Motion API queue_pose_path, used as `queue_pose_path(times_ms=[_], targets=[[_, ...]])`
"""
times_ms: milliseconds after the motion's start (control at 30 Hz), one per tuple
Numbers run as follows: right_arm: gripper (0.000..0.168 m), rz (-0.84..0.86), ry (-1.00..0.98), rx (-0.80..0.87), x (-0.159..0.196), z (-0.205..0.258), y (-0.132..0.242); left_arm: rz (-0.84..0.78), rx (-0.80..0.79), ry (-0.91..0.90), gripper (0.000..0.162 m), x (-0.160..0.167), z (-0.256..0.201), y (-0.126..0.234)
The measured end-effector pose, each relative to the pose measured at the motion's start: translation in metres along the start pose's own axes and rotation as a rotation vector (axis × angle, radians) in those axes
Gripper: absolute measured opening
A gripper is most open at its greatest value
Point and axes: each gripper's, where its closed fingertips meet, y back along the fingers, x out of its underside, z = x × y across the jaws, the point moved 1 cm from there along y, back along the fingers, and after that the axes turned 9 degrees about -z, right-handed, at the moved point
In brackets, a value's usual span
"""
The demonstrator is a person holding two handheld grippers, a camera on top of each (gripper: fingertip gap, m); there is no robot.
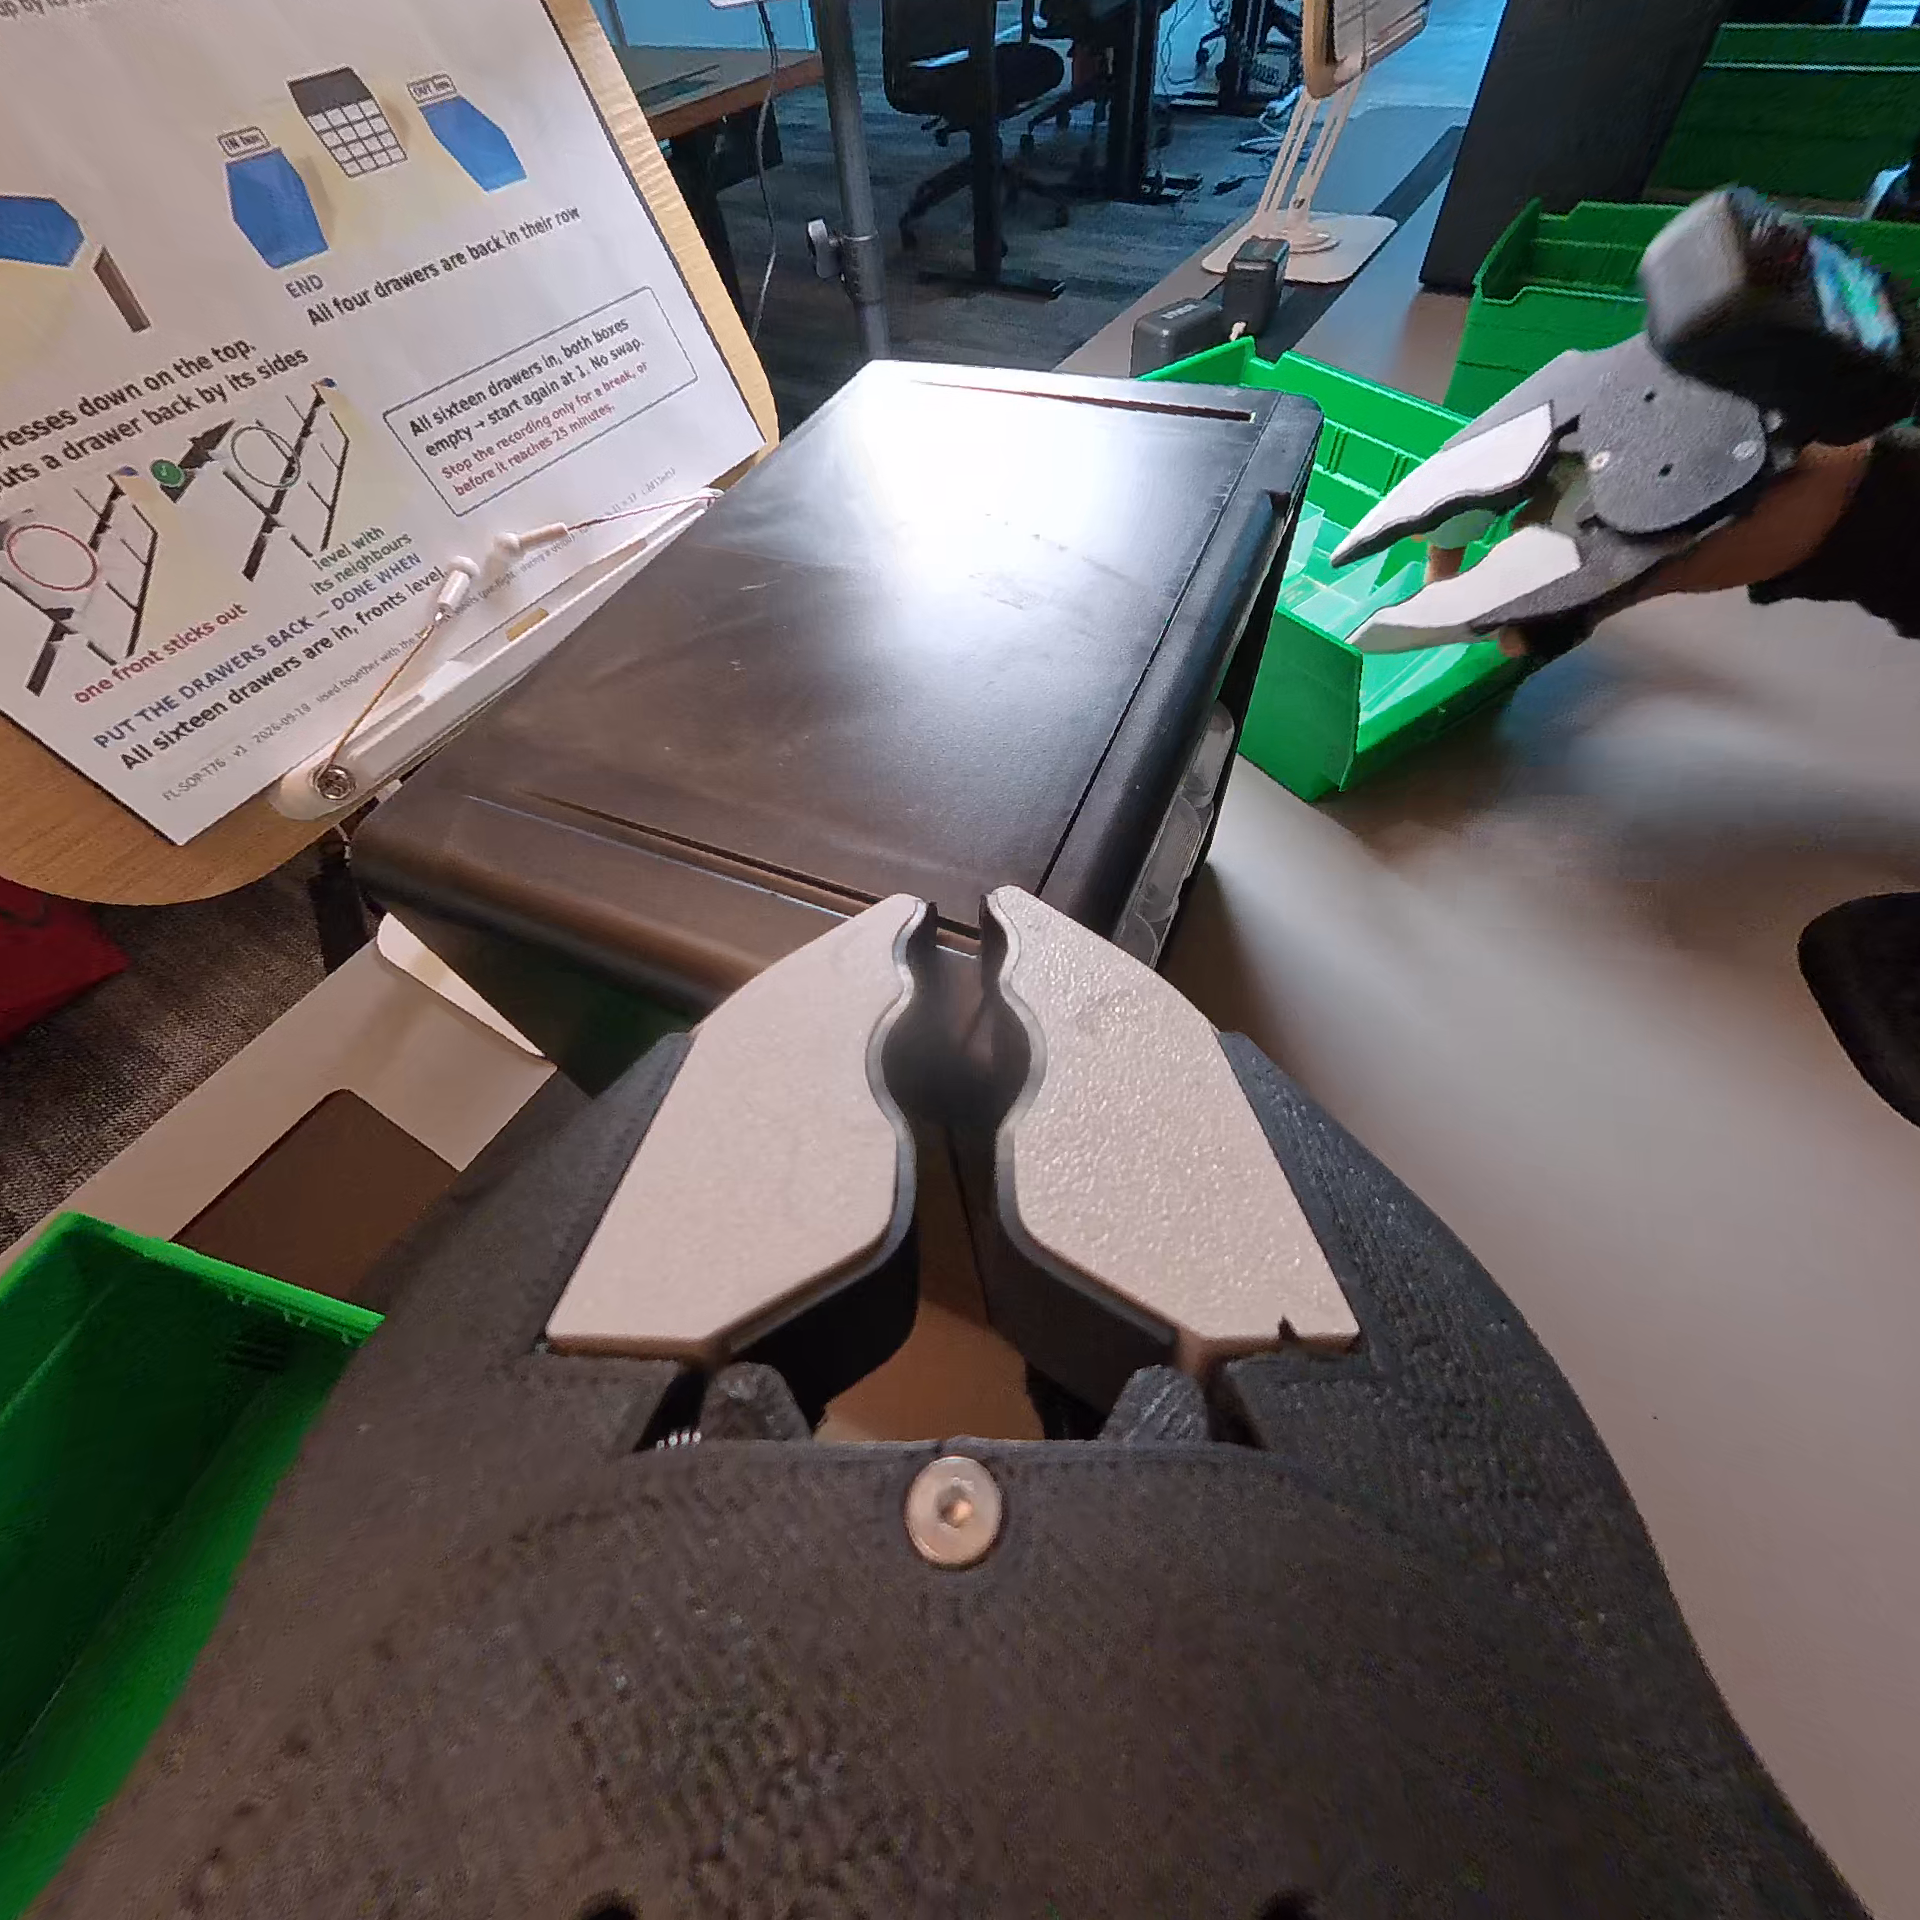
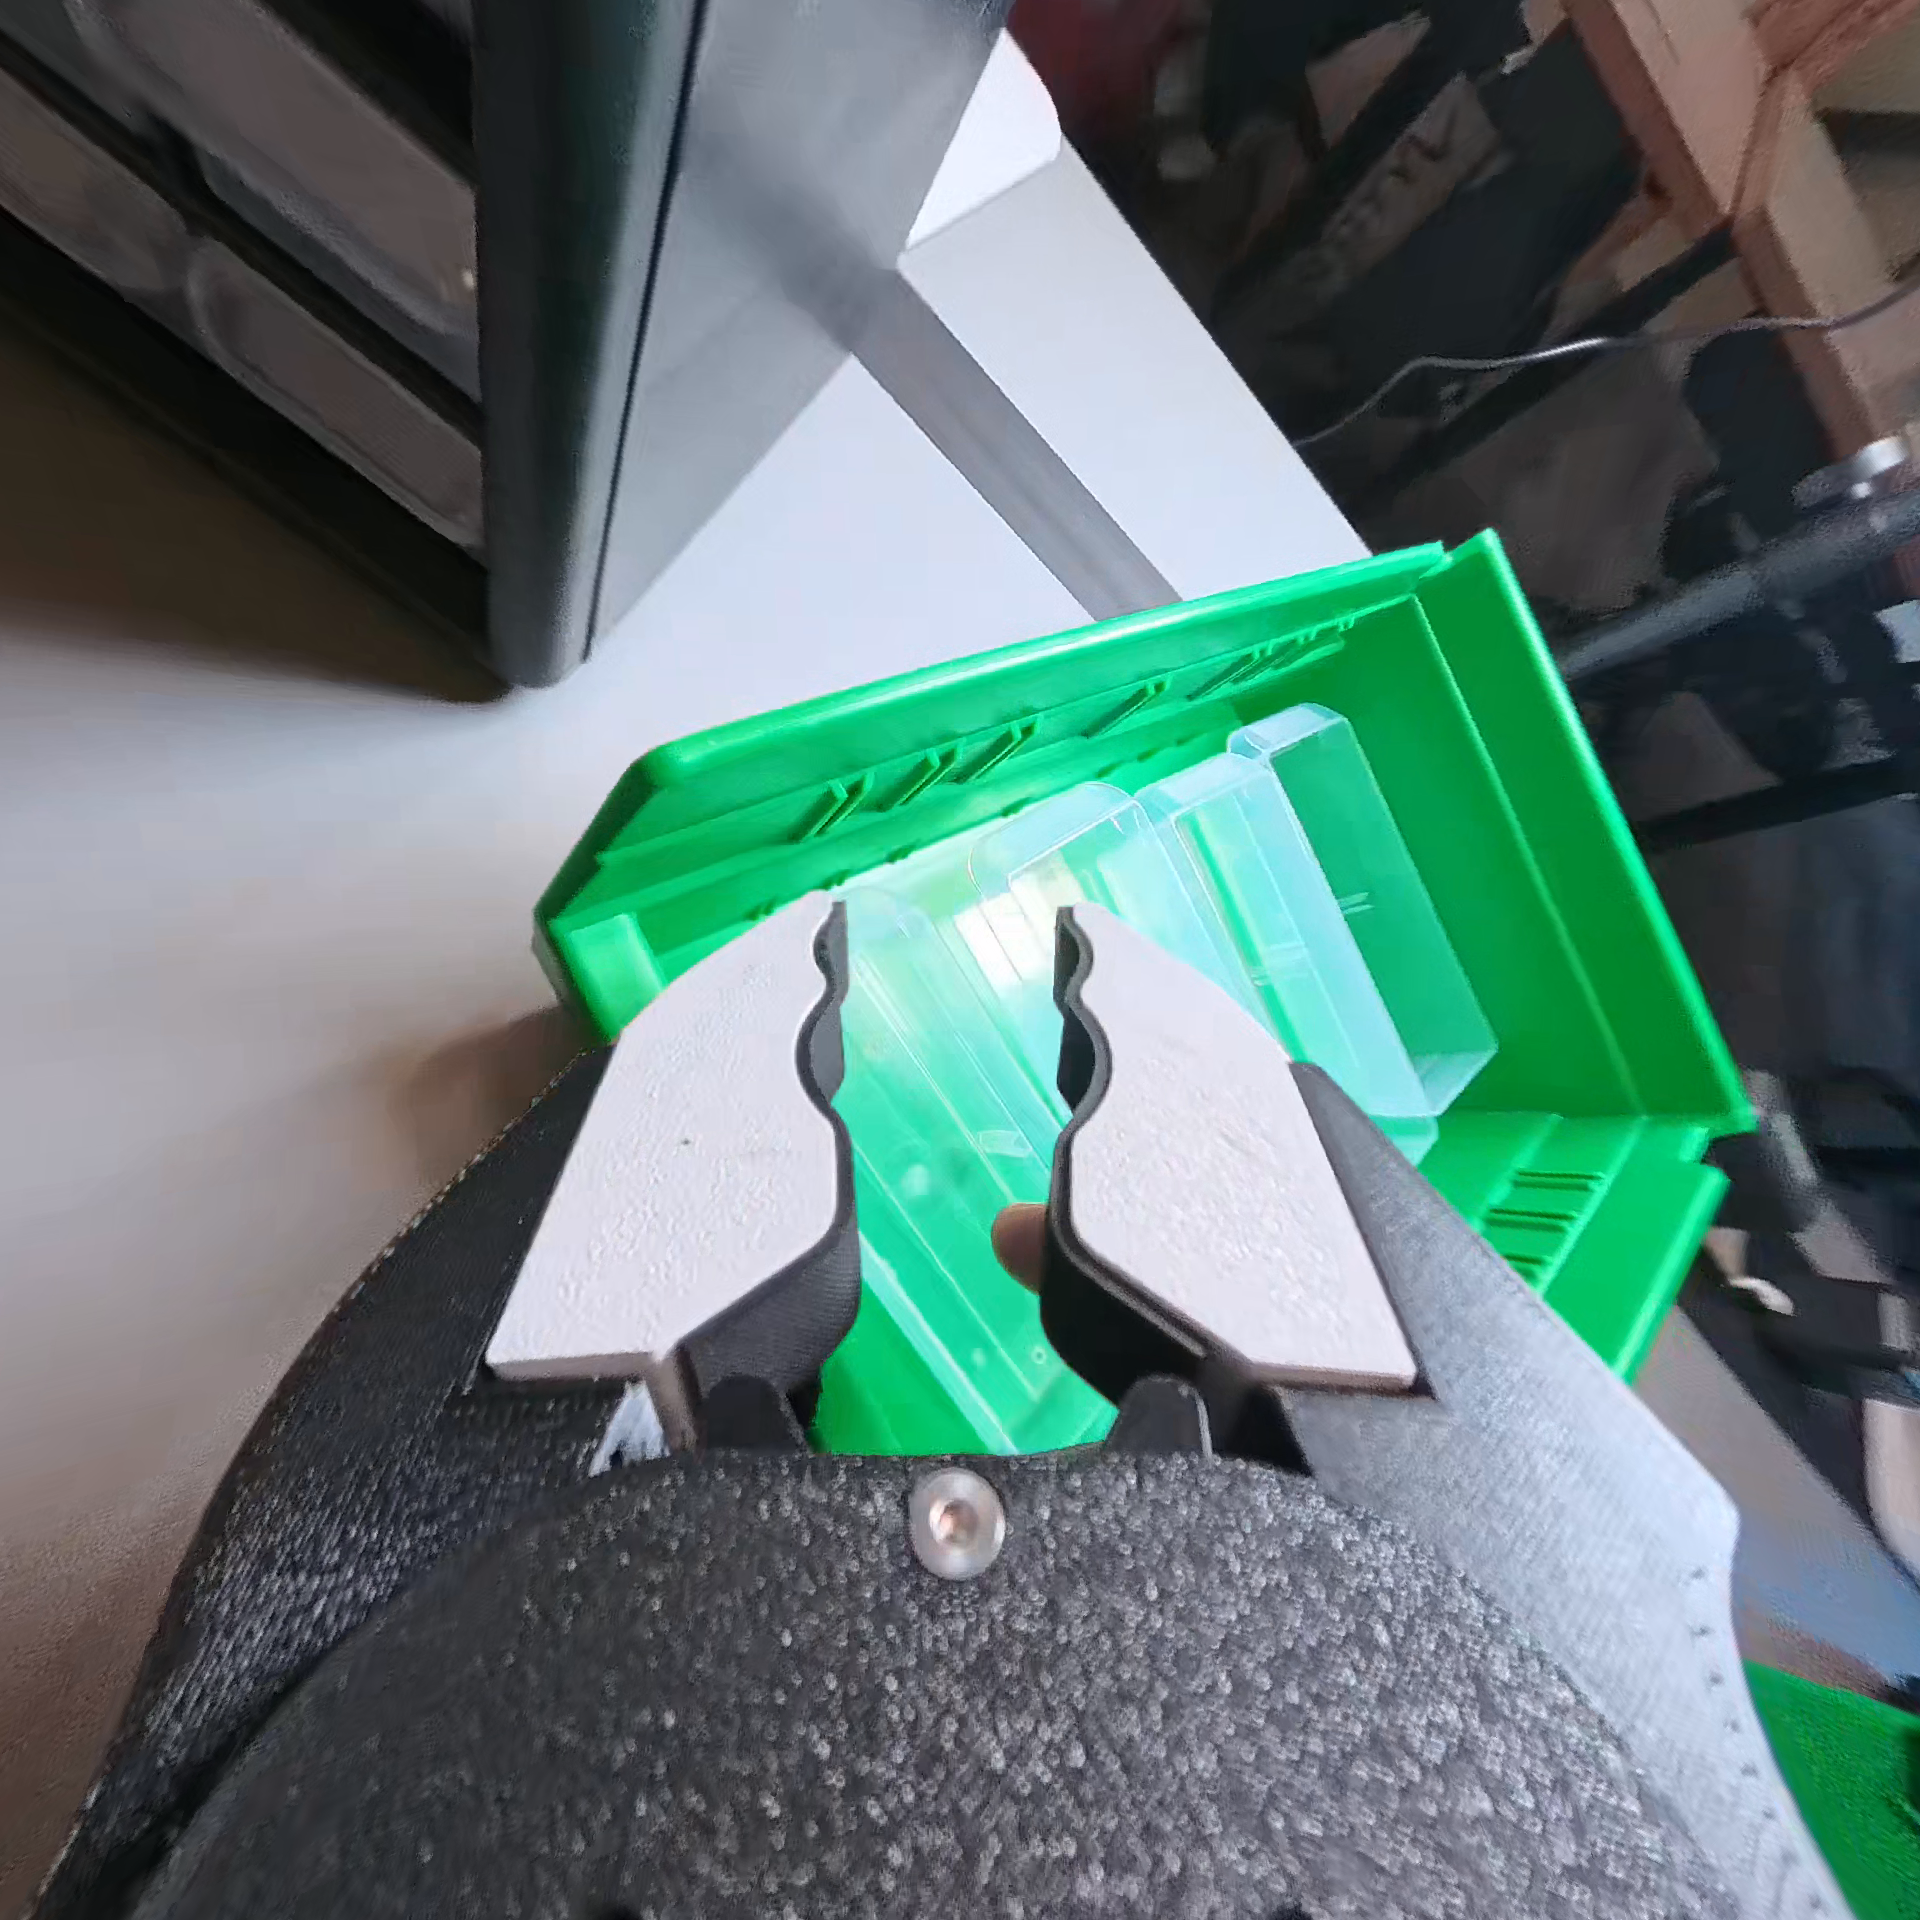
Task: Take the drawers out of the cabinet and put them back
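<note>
Pale and matte, the desk (image 1: 1507, 987) runs under everything, with dark carpet, office chairs (image 1: 966, 94) and table legs blurred beyond its far edge. At the far left a green plastic bin (image 1: 125, 1455) shows one smooth wall. Behind it a printed instruction sheet (image 1: 343, 364) leans on a rounded wooden board (image 1: 686, 260), held by a white clip bar.

My left claw (image 1: 954, 914) hovers at the near top edge of the cabinet (image 1: 883, 644), its grainy grey pads nearly pressed together, only a thin slit between the tips, gripping nothing. Its body is rough black printed plastic. That cabinet is a black glossy box with rounded corners; clear drawer fronts (image 2: 312, 260) line its face, stacked in rows.

To the right of the cabinet sits another green bin (image 2: 1091, 665), ribbed inside its wall. Clear, thin-walled rectangular drawers (image 2: 1351, 914) lie in it side by side. My right claw (image 2: 951, 920) is above them, spread wide and empty, one drawer visible through the gap. More green bins (image 1: 1558, 270) are stacked further back on the right.
</note>
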Motion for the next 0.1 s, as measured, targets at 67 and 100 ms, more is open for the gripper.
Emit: queue_pose_path(times_ms=[67,100], targets=[[0.043,-0.044,-0.094,-0.082,-0.0033,-0.0001,0.009,0.0,-0.001,-0.002,0.008,-0.0001,0.0,0.0],[0.043,-0.057,-0.141,-0.131,-0.0036,0.0006,0.0142,0.0,-0.001,-0.002,0.008,0.0,-0.0002,0.0]])
